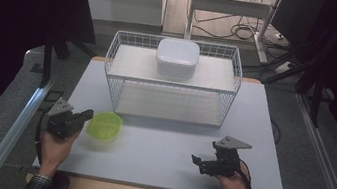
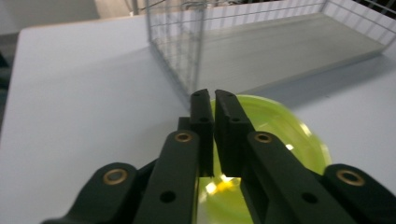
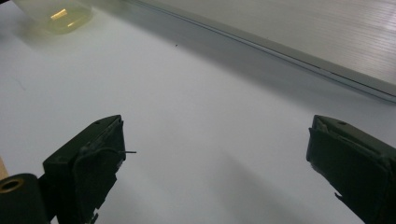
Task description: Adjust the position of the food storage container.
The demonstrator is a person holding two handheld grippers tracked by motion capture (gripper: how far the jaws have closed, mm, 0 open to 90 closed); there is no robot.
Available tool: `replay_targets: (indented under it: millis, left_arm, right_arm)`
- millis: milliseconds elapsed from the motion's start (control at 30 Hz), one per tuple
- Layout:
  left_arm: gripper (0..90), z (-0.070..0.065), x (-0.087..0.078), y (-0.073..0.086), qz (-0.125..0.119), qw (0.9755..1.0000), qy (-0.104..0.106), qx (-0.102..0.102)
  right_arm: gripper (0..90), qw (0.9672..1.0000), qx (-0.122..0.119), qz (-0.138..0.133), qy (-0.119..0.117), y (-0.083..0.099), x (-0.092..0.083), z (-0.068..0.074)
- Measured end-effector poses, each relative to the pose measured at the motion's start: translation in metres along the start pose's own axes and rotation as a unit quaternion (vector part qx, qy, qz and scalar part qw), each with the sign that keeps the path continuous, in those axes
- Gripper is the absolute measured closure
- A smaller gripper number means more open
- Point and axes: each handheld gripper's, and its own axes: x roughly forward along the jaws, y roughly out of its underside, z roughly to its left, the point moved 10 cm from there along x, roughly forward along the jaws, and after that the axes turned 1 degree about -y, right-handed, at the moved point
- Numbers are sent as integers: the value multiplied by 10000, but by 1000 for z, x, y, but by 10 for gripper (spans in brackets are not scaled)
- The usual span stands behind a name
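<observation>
1. A person's left gripper (image 1: 83, 116) has its jaws drawn together on the near rim of a lime-green bowl (image 1: 105, 125), which sits on the table (image 1: 157, 153) just in front of the wire rack's (image 1: 173, 77) left front corner
2. The left gripper view puts the rim between the two black jaws with only a thin gap left, so the bowl looks pinched, though blur makes contact hard to confirm
3. The right gripper (image 1: 198, 161) waits well to the right of the rack's front, jaws spread wide and empty
4. The grasp appears to be the step in hand; next, likely a steady lift clear of the rack's wire wall, perhaps toward a shelf below the white lidded box (image 1: 177, 58)
</observation>
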Motion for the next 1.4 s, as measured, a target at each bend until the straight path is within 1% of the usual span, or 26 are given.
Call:
replay_targets:
  millis: [33, 100, 167, 267, 300, 400, 467, 633, 700, 833, 900, 1033, 1133, 1300, 1400]
  left_arm:
    - [899, 0, 0, 0, 0, 10000, 0, 0]
    - [899, 9, 1, 4, 78, 9999, -110, -63]
    - [900, 16, 4, 9, 179, 9996, -169, -127]
    - [900, 18, 10, 16, 354, 9990, -219, -145]
    - [900, 18, 10, 16, 354, 9990, -219, -145]
    - [900, 14, 15, 21, 524, 9984, -221, -75]
    - [900, 11, 17, 23, 598, 9978, -284, -28]
    - [900, 8, 22, 29, 746, 9967, -303, -99]
    - [900, 5, 23, 29, 761, 9966, -310, -106]
    - [900, 0, 24, 27, 709, 9969, -318, -78]
    - [900, -2, 25, 27, 736, 9968, -319, -63]
    - [900, -5, 28, 30, 798, 9965, -257, -69]
    - [900, -11, 30, 30, 823, 9964, -185, -57]
    - [900, -28, 34, 30, 834, 9965, 60, -29]
    - [900, -37, 37, 29, 853, 9962, 161, 33]
  right_arm:
    - [49, 10000, 0, 0, 0, 0, 0, 0]
    - [50, 10000, -7, 13, 7, 0, 0, 0]
    - [51, 10000, 11, 14, -1, 0, 0, 0]
    - [53, 10000, -24, 50, -16, 1, 1, 0]
    - [53, 10000, -24, 50, -16, 1, 1, 0]
    - [54, 10000, -31, 59, -26, 2, 1, 1]
    - [55, 9999, -26, 116, -26, 3, 2, 1]
    - [55, 9999, -33, 125, -33, 4, 2, 2]
    - [55, 9999, -33, 139, -31, 4, 3, 1]
    - [55, 9998, -49, 166, -40, 5, 4, 2]
    - [55, 9998, -65, 199, -48, 6, 4, 3]
    - [55, 9997, -70, 217, -52, 6, 5, 4]
    - [55, 9997, -83, 235, -55, 7, 5, 4]
    - [55, 9996, -102, 258, -55, 7, 6, 5]
    - [55, 9996, -100, 262, -56, 7, 6, 5]
